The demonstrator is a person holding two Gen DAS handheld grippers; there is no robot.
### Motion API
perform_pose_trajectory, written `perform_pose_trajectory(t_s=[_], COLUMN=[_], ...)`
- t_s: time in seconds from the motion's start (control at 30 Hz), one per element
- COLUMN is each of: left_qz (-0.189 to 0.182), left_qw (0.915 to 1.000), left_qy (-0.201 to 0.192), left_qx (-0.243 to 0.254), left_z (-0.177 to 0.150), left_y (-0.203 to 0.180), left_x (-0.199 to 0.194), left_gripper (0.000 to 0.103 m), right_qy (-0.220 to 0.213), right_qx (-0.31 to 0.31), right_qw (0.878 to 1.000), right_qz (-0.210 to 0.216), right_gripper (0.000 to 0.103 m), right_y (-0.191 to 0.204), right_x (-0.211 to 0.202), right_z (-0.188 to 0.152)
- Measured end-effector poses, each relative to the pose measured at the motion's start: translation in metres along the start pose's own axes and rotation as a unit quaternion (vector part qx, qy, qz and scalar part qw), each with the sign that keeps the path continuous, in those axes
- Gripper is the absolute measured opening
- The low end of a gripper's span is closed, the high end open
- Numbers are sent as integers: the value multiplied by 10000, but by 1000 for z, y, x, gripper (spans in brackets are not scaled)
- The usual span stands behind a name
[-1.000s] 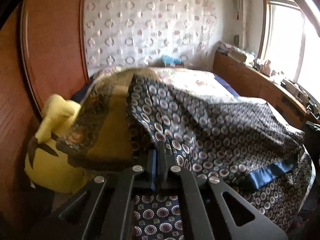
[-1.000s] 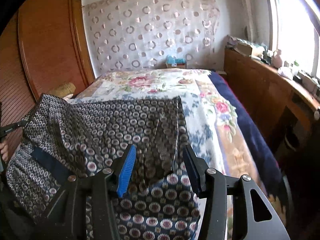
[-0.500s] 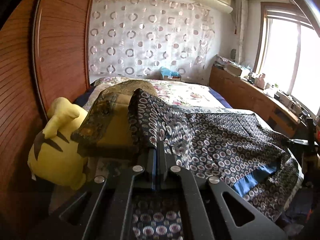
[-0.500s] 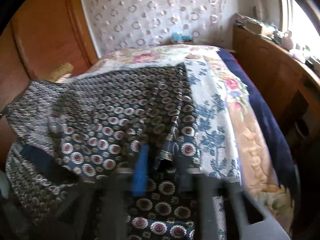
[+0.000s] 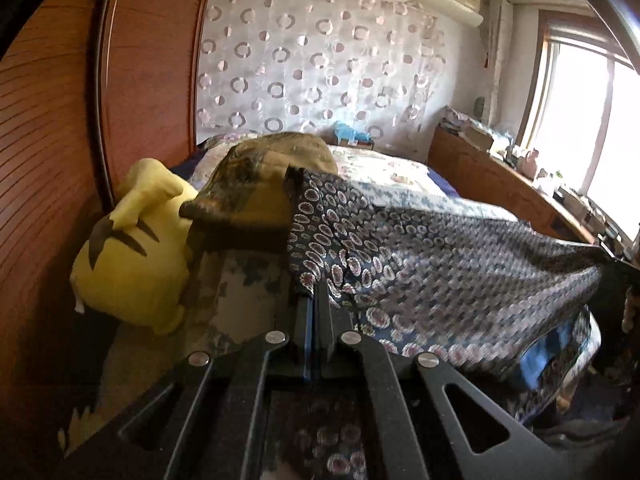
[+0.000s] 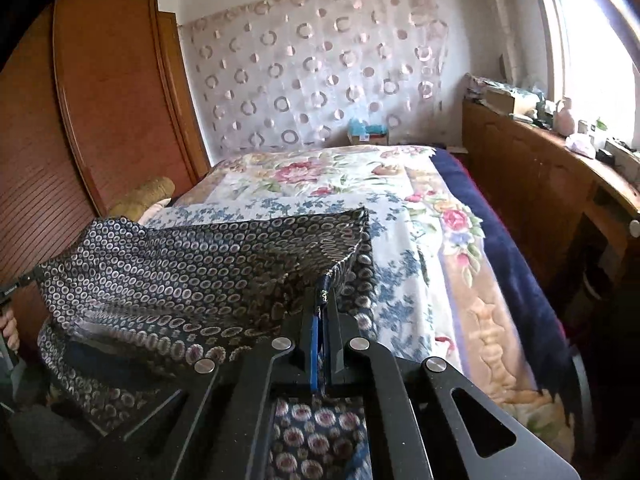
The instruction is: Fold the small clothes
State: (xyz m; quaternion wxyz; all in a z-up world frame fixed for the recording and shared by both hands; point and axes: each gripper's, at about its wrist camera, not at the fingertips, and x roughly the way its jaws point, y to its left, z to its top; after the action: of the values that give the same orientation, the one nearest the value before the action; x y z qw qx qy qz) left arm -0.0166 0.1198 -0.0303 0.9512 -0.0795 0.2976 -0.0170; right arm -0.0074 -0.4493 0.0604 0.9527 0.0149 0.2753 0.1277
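A dark navy garment printed with small rings is stretched above the bed between both grippers. My left gripper is shut on its near left edge. My right gripper is shut on its near right edge, where a blue hem shows. In the right wrist view the garment spans leftward and its far edge hangs lifted off the floral bedspread. A blue band shows on the garment's lower part.
A yellow plush toy and a brown-gold pillow lie at the bed's left by the wooden wardrobe. A wooden sideboard with clutter runs along the right under the window. A blue box sits by the curtain.
My right gripper has closed on the garment's edge; it was open a second ago. Both grippers have risen, lifting and stretching the garment off the bed.
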Motion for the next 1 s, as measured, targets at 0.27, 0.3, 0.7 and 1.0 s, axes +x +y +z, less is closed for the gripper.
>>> perform_pose_trajectory(t_s=[0.27,0.3,0.7,1.0], left_qz=[69,57,-64,101], left_qw=[9998,9997,9988,9976], left_qy=[210,227,306,497], left_qx=[14,33,386,475], left_z=[-18,-19,-23,-33], left_y=[5,4,-15,-17], left_x=[-3,-2,-1,5], left_gripper=[1,1,54,70], right_qy=[390,403,200,451], right_qx=[21,-10,-113,-409], right_qw=[9992,9991,9975,9981], right_qz=[-89,-110,-668,-64], right_gripper=[1,1,49,50], right_y=[3,6,26,56], right_x=[2,2,8,78], right_z=[-19,-17,-1,-9])
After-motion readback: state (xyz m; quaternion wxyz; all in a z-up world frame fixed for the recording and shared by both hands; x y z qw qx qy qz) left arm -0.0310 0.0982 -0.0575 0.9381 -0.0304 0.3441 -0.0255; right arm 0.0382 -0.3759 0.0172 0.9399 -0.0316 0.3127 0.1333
